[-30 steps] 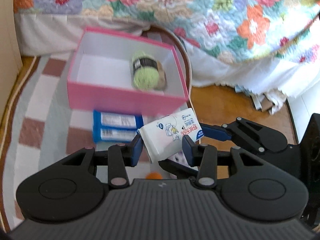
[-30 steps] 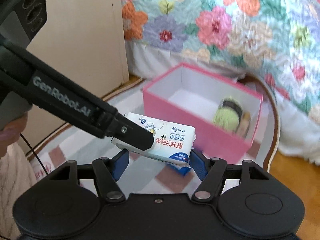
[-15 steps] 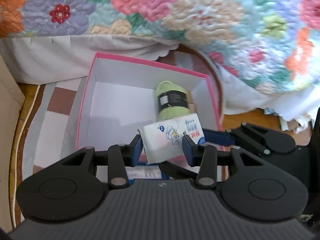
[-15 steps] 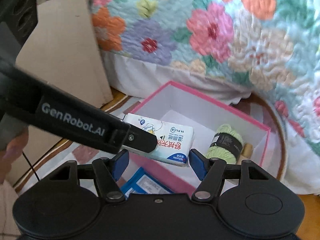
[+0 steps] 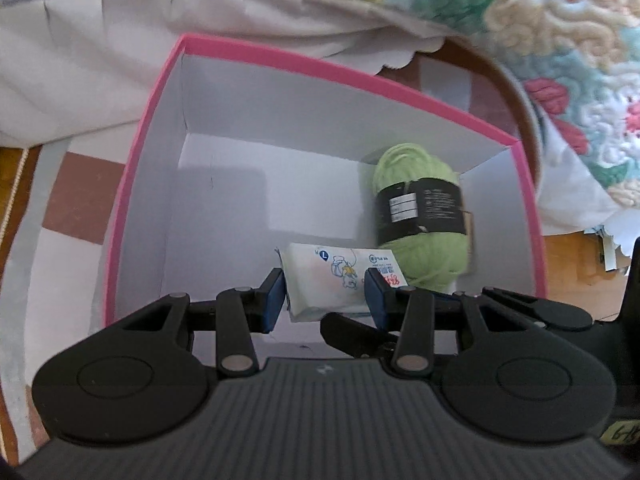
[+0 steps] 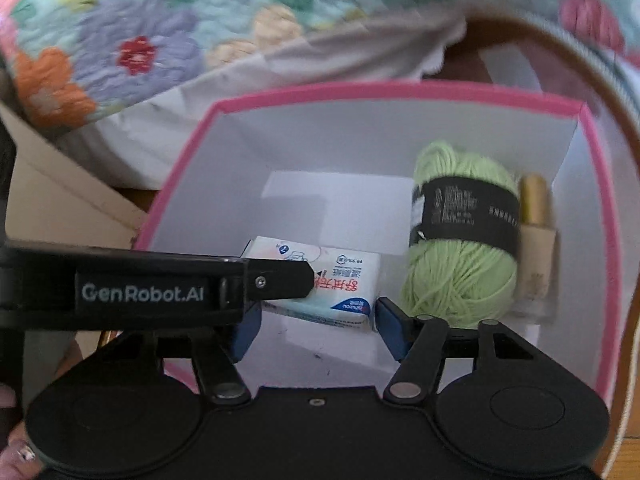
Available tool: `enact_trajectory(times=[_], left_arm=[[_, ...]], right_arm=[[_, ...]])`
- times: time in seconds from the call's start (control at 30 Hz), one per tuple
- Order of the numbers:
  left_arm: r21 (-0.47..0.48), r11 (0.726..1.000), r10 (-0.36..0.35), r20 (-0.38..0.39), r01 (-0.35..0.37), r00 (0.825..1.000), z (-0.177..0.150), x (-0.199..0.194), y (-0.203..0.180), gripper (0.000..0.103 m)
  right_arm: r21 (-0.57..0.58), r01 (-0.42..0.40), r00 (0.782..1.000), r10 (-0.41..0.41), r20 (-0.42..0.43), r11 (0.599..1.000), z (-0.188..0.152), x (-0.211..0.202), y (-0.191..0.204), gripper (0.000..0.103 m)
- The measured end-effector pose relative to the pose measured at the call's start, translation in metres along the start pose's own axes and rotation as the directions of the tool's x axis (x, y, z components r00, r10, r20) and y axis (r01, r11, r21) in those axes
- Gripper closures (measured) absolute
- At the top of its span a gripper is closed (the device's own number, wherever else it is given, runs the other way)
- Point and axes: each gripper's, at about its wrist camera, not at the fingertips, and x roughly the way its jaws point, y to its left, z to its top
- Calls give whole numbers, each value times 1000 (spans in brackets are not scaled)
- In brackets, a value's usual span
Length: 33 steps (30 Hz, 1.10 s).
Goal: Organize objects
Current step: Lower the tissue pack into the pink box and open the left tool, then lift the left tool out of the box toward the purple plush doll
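A white wipes pack (image 5: 340, 276) (image 6: 344, 280) hangs low inside the pink box (image 5: 320, 68) (image 6: 400, 90), near its front wall. My left gripper (image 5: 324, 292) is shut on the pack across its short sides. In the right wrist view, one left finger (image 6: 280, 280) lies over the top of the pack. My right gripper (image 6: 316, 320) is closing on the pack's two ends, and its blue pads touch them. A ball of green yarn (image 5: 420, 248) (image 6: 460, 280) with a black band lies in the box just right of the pack.
A gold-capped bottle (image 6: 536, 240) lies against the box's right wall beside the yarn. The box stands on a checked rug (image 5: 72, 200) under the hanging floral bedspread (image 5: 520, 8). A cardboard sheet (image 6: 60, 200) stands to the left. A person's hand (image 6: 12, 440) shows at the lower left.
Both grippers carried the pack forward and down, from above the rug in front of the box to inside it. The right jaws narrowed onto the pack's ends.
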Motion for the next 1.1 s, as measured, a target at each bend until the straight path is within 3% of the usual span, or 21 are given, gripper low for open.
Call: enact_trajectory(times=[0.27,0.5,0.8,1.1], left_arm=[[-43,999,-22,-21,22,1000,3,26,10,62],[-38,999,10,14,-9,1000,-3,25,6,56],[44,999,2,19,-3,1000,-19,-25,-12,51],[173,984,25,55,-34,998,-51,-107,-47,48]], right_arm=[[0,76,997,-76,-34,997,-1,21,-6,48],[-6,152,988,-152,-25,988,-7,20,-7,55],[-46,98,995,-96,40,994,-27,-41,1,54],[-182,85,992,-66,111,980,-48,-123,35,49]])
